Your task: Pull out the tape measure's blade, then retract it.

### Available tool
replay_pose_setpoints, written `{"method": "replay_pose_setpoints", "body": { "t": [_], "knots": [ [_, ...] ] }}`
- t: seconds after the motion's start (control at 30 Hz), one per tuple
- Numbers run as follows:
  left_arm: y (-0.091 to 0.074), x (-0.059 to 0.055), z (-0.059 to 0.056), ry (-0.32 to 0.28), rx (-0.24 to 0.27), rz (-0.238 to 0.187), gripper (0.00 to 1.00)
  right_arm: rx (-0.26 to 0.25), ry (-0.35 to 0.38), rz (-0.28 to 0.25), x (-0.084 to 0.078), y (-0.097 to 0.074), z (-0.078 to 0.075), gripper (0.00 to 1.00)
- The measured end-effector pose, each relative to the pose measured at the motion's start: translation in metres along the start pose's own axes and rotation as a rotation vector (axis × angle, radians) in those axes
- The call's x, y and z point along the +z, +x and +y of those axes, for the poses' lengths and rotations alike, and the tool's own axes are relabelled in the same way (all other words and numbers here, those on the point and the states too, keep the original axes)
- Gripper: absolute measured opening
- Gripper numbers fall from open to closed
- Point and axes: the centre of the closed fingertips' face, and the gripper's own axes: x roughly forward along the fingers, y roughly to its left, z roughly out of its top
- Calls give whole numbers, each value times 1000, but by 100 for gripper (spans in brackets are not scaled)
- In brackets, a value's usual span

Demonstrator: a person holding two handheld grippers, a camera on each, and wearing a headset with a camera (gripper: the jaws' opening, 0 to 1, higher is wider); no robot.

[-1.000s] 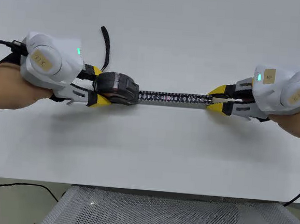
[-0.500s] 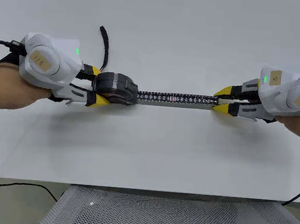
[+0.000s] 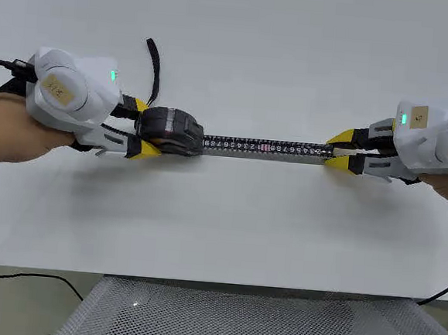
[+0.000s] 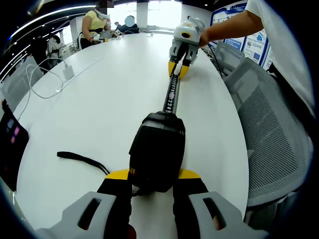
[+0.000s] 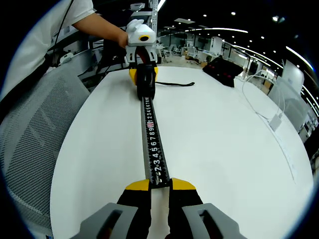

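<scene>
Farther right than before, the right hand-held gripper (image 3: 336, 151) clamps the longer-drawn blade (image 3: 264, 147) by its end; the left hand-held gripper (image 3: 148, 128) clamps the tape measure (image 3: 174, 129) on the counter (image 3: 228, 214).

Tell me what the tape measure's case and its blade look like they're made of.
Case: looks like black plastic, maybe rubber-coated; mostly matte with a soft sheen. Blade: probably thin painted metal; dark, flat finish with crisp printed white numerals, lying straight.

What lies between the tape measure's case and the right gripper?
The pulled-out blade spans it, from case to right gripper, over the white table; the head view shows it.
</scene>
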Motion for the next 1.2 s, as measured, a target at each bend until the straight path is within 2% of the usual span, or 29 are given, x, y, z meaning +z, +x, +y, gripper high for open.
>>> {"method": "replay_pose_setpoints", "body": {
  "t": [0.9, 1.2],
  "knots": [
    [0, 0, 0, -4, -4, -2, 27, -18, -2, 48, -22, -20, -5, 8],
    [0, 0, -1, -3, -1, -2, 27, -23, 1, 72, -32, -32, -6, 8]
  ]
}}
